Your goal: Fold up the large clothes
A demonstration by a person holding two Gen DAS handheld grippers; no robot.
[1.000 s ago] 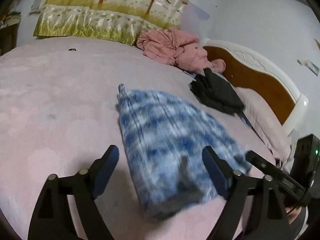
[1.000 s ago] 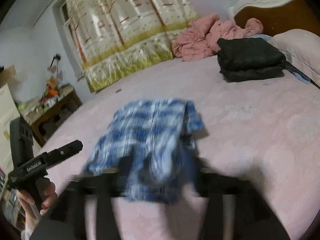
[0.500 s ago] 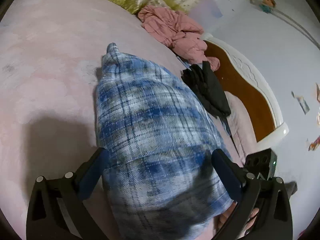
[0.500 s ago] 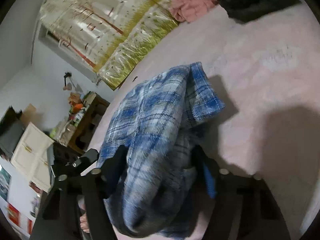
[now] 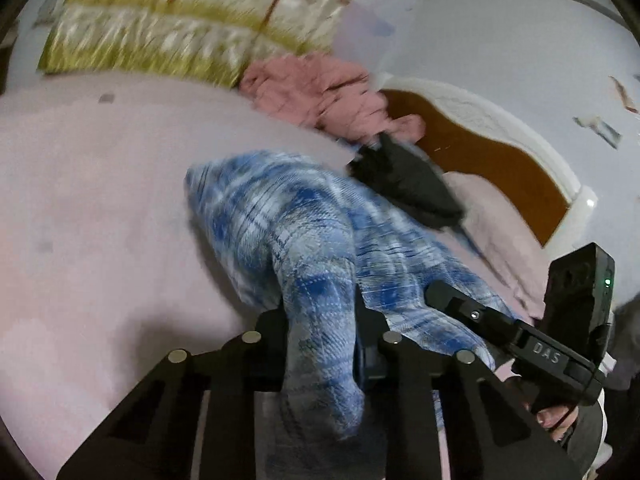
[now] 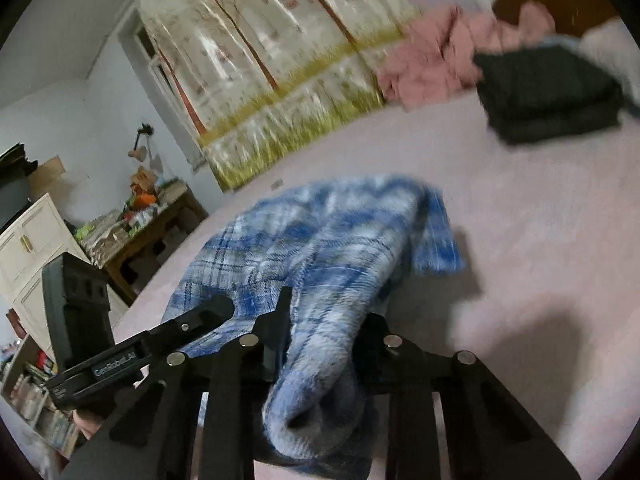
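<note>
Both jaws were standing wide around the cloth a moment ago — now they have come in tight. The left hand-held gripper (image 5: 320, 340), at the bottom centre of its view, is closing with a bunched fold of the blue plaid shirt (image 5: 304, 240) squeezed between its fingers; only a narrow gap is left, and it is filled with fabric. The right hand-held gripper (image 6: 324, 344) is closing the same way at the bottom of its own view, with a thick roll of the blue plaid shirt (image 6: 320, 256) pinched between its fingers and hanging out below them.

From the two grips the shirt stretches away over the pink bed (image 5: 100, 220), where a second ago it lay flatter and free of both tools. In the left view the right tool crosses the lower right of the frame, a hand (image 5: 556, 416) under it.

Further out — a folded black garment (image 5: 404, 180) beside the shirt's far edge, a crumpled pink garment (image 5: 320, 88) behind it, the wooden headboard (image 5: 480, 160) at right. The patterned curtain (image 6: 272, 72) fills the upper left of the right view, much blurred.
</note>
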